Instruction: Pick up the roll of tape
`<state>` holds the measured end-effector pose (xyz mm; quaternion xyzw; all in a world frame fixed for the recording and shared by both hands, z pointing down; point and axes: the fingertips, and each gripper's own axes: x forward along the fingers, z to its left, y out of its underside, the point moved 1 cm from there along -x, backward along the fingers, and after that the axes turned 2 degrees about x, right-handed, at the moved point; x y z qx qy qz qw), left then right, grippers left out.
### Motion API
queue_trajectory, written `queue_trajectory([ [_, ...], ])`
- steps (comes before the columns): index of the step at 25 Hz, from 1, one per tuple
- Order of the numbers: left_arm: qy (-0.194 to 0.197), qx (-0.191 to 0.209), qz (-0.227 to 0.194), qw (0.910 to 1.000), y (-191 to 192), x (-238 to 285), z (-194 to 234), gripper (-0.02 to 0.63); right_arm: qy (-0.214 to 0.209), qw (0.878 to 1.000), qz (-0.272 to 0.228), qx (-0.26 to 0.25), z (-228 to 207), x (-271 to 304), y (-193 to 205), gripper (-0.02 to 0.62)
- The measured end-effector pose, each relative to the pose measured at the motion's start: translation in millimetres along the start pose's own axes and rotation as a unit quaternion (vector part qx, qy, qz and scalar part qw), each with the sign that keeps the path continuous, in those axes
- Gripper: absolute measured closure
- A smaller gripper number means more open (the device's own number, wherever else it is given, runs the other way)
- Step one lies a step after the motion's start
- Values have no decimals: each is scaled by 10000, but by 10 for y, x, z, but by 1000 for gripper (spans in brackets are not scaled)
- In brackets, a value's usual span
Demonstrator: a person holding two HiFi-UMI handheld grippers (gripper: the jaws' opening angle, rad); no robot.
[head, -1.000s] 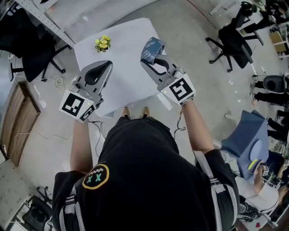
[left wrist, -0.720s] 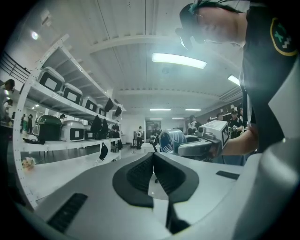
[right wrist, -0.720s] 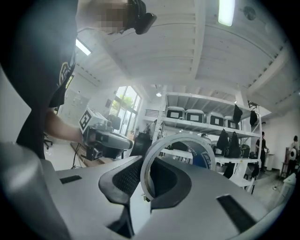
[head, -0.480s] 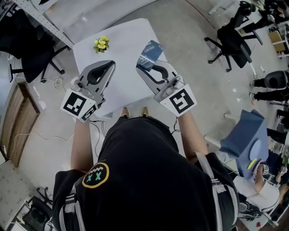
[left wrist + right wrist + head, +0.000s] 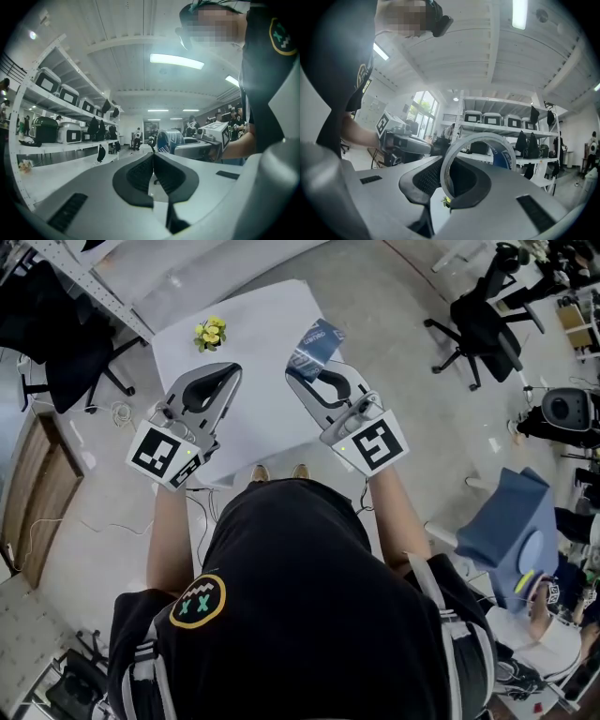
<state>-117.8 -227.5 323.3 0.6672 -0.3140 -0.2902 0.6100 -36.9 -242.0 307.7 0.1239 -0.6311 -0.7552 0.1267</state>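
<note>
The roll of tape (image 5: 317, 340), white with blue print, hangs above the white table (image 5: 253, 315), and my right gripper (image 5: 301, 367) is shut on its wall. In the right gripper view the roll (image 5: 487, 137) stands upright as a ring between the dark pads of the right gripper (image 5: 449, 168). My left gripper (image 5: 228, 372) is held level to the left of it, shut and empty. In the left gripper view the left gripper (image 5: 153, 157) has its pads pressed together, with the tape (image 5: 169, 140) beyond them to the right.
A small bunch of yellow flowers (image 5: 212, 331) sits at the table's far left. Black office chairs (image 5: 487, 320) stand on the floor to the right, a metal shelf rack (image 5: 94, 282) at the far left, and a blue chair (image 5: 511, 531) near right.
My right gripper has risen a little with the tape and turned slightly, drawing towards the person. The left gripper has stayed put.
</note>
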Motion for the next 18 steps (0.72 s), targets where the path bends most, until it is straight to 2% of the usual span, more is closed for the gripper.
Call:
queue_trajectory([
  [18,60,55,9,10000,17,-15,-37,588,39,9999,0,-164,-1,5,25,529],
])
